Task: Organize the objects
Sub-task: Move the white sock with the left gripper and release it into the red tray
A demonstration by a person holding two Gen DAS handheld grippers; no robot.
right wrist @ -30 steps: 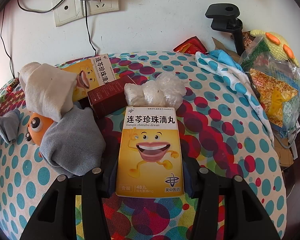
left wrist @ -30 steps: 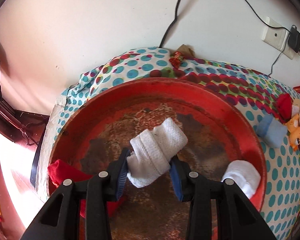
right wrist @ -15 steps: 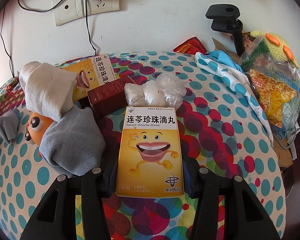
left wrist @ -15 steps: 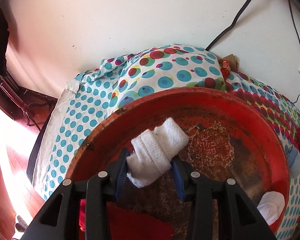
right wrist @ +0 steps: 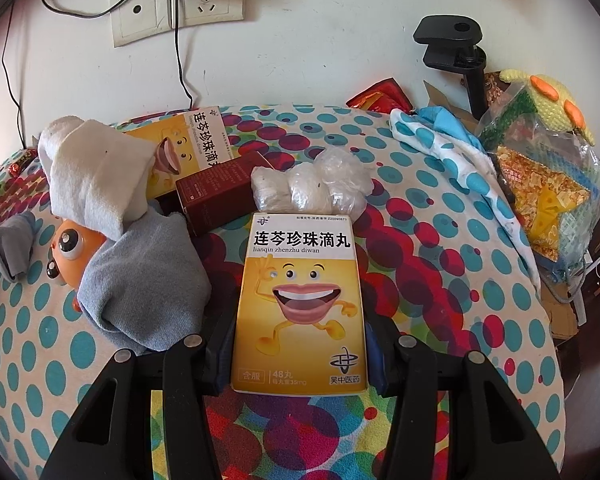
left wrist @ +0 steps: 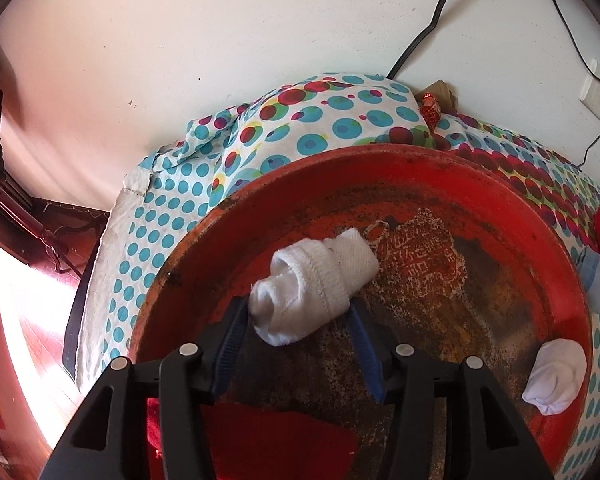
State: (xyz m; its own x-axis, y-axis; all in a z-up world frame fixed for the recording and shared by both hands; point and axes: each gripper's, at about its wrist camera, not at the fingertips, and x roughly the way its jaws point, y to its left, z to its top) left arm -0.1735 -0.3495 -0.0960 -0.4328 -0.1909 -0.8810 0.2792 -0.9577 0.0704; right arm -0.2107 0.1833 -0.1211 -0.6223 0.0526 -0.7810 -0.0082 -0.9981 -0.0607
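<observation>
My left gripper (left wrist: 298,316) hangs over a worn red basin (left wrist: 400,168) with a rolled white sock (left wrist: 312,288) between its blue pads; the jaws look a little wider than the sock, which lies in the basin. A second white sock (left wrist: 554,376) and a red cloth (left wrist: 284,444) lie in the basin. My right gripper (right wrist: 298,344) is shut on a yellow medicine box (right wrist: 300,304) above the dotted tablecloth.
Right wrist view: a second yellow box (right wrist: 196,148), a dark red box (right wrist: 224,192), a plastic bag bundle (right wrist: 312,184), grey socks (right wrist: 144,284), a white sock (right wrist: 96,176), an orange toy (right wrist: 68,252), a bag of items (right wrist: 540,184) at the right, wall sockets (right wrist: 180,8).
The left gripper's jaws have spread and the white sock has tipped and settled in the basin. The left view has shifted left over the basin. The right gripper and its box have not moved.
</observation>
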